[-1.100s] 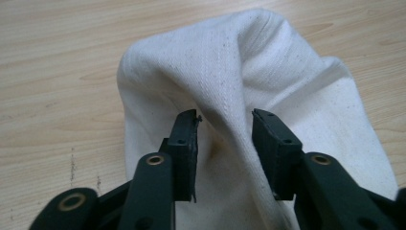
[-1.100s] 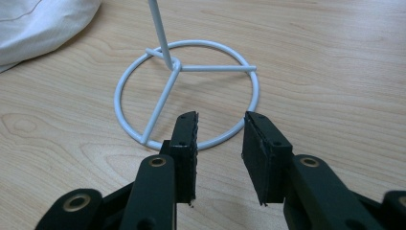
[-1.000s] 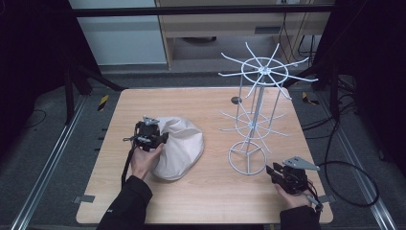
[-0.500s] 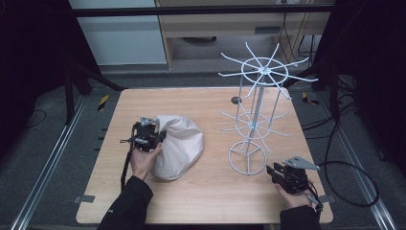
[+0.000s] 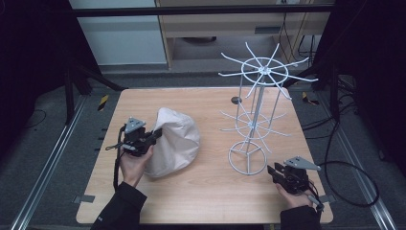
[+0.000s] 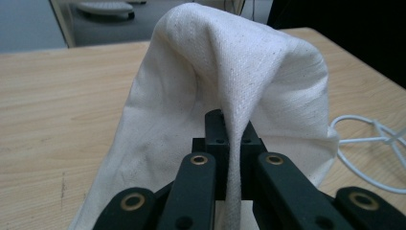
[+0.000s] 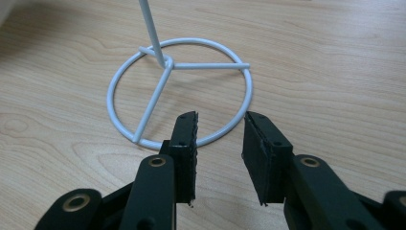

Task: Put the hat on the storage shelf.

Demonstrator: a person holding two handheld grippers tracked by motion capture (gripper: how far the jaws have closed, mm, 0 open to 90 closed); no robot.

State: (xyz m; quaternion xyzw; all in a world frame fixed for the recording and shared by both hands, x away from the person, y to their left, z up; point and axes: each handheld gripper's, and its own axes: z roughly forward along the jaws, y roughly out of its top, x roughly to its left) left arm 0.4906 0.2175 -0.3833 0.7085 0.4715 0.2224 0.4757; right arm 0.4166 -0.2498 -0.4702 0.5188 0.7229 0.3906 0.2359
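Your left hand-held gripper (image 6: 229, 158) pinches a fold of the white cloth bag (image 5: 174, 141) on the table (image 5: 206, 191). Your right hand-held gripper (image 7: 220, 143) is open, beside the wire rack's base ring (image 7: 179, 91).

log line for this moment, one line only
left claw: shut on cloth bag | right claw: open, near rack base ring | wire rack: upright

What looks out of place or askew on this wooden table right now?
Nothing is spilled or damaged. The white wire rack with hooked arms stands upright. The only irregular thing is the cream cloth bag, lying crumpled, with one fold pulled up because the left gripper pinches it. The right gripper is open near the rack's base.
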